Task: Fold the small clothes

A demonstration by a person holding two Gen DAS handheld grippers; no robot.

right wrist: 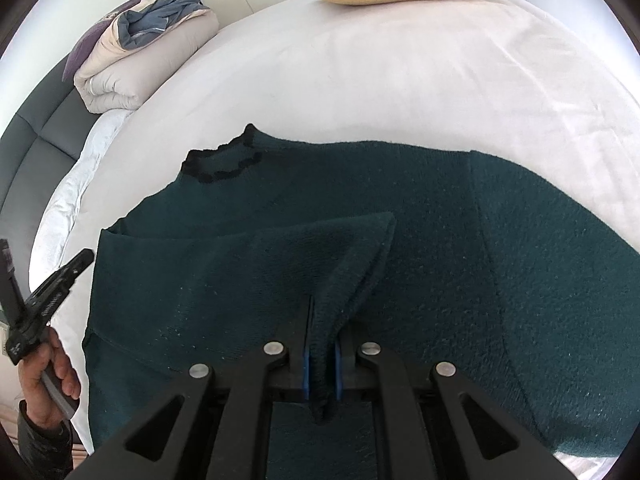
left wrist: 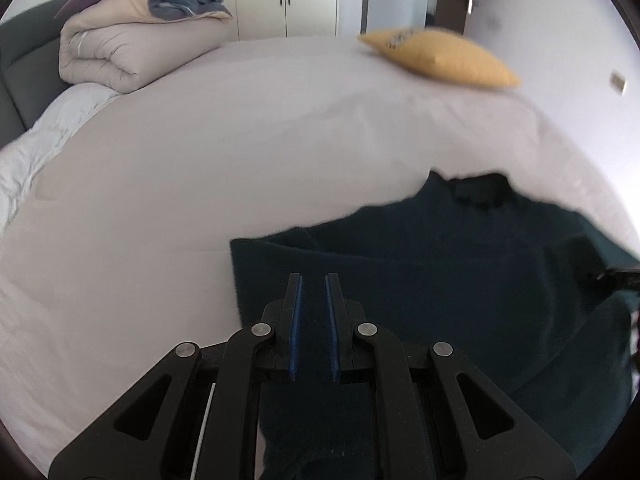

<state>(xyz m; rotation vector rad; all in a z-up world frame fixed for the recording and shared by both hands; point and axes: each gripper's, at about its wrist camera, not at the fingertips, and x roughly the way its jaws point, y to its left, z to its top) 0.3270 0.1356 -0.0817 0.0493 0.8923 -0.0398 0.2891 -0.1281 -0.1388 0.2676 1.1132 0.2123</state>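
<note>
Dark green sweater (right wrist: 400,208) flat on bed (right wrist: 360,72), collar (right wrist: 224,160) pointing ahead-left of right gripper (right wrist: 322,320), long axis crosswise. Right fingers clamped on raised sweater fold. Left gripper (left wrist: 314,280) above sweater edge, 2 fingers slightly apart, nothing between.

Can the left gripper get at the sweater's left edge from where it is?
Probably yes. The left gripper is open with nothing between its fingers and sits just above the sweater near that edge, with bare bed beside it and nothing in the way.
</note>
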